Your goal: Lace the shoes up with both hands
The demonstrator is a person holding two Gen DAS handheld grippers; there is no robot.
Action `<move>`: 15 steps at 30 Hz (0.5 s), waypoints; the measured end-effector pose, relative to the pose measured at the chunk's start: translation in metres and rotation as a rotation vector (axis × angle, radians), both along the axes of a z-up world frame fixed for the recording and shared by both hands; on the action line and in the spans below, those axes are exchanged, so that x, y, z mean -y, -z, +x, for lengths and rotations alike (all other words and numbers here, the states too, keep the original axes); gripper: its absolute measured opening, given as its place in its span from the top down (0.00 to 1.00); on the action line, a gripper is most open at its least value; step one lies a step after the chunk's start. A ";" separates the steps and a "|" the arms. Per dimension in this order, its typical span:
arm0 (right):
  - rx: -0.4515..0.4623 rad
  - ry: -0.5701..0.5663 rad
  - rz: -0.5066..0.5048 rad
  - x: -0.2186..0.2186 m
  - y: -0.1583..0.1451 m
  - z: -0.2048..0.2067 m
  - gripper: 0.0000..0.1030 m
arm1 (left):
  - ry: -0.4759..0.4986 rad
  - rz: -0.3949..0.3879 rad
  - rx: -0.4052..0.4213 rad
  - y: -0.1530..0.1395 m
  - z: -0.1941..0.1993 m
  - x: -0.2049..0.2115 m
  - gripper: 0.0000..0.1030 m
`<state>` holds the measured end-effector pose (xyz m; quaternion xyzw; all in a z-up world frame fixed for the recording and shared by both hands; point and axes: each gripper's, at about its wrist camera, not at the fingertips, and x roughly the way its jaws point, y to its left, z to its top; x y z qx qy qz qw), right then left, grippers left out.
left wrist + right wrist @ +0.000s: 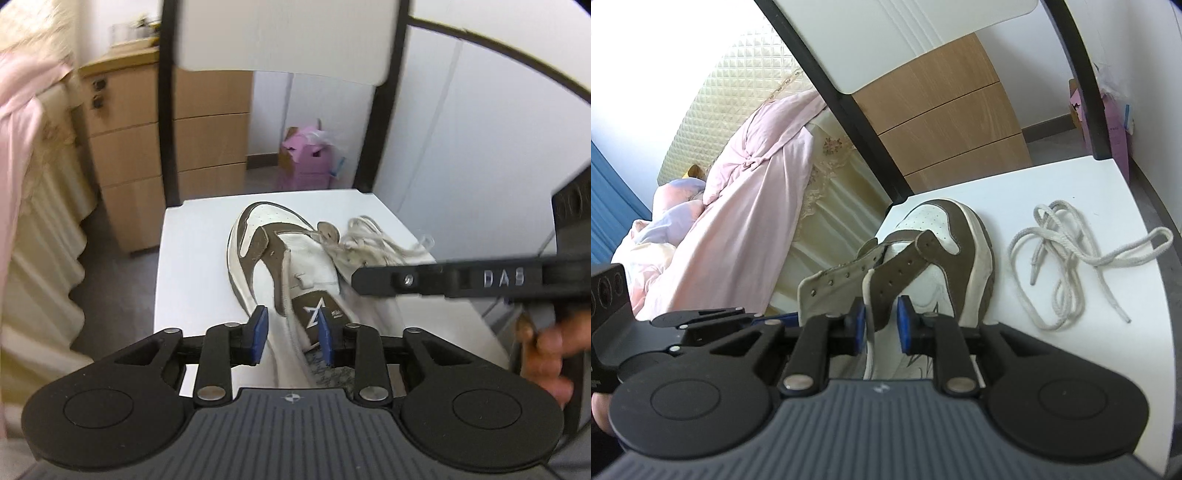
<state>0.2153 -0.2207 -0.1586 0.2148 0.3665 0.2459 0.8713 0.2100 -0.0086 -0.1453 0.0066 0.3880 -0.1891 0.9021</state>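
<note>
A white and brown sneaker [273, 254] lies on a white chair seat [192, 266], toe pointing away; it also shows in the right wrist view [945, 251]. A loose grey-white shoelace [1071, 258] lies in a tangle to the shoe's right; it also shows in the left wrist view [373, 240]. My left gripper [293, 334] straddles the shoe's tongue and collar with a gap between its blue pads. My right gripper [881, 325] has its pads around the brown eyelet flap [897, 273], apart from it. The right gripper's body [461, 280] crosses the left wrist view.
The chair's black frame and white backrest [280, 33] rise behind the shoe. A wooden drawer cabinet [133, 147] stands left of the chair, next to a bed with a pink cover [746, 214]. A pink box [306, 155] sits on the floor behind.
</note>
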 end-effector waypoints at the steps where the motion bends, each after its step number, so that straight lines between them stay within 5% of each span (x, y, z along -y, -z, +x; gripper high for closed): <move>1: 0.002 -0.001 -0.002 -0.003 0.000 0.000 0.80 | -0.019 -0.006 -0.003 0.000 0.001 -0.001 0.74; 15: 0.055 0.003 -0.064 -0.024 -0.001 -0.006 0.75 | -0.029 0.001 0.018 0.004 -0.007 -0.008 0.76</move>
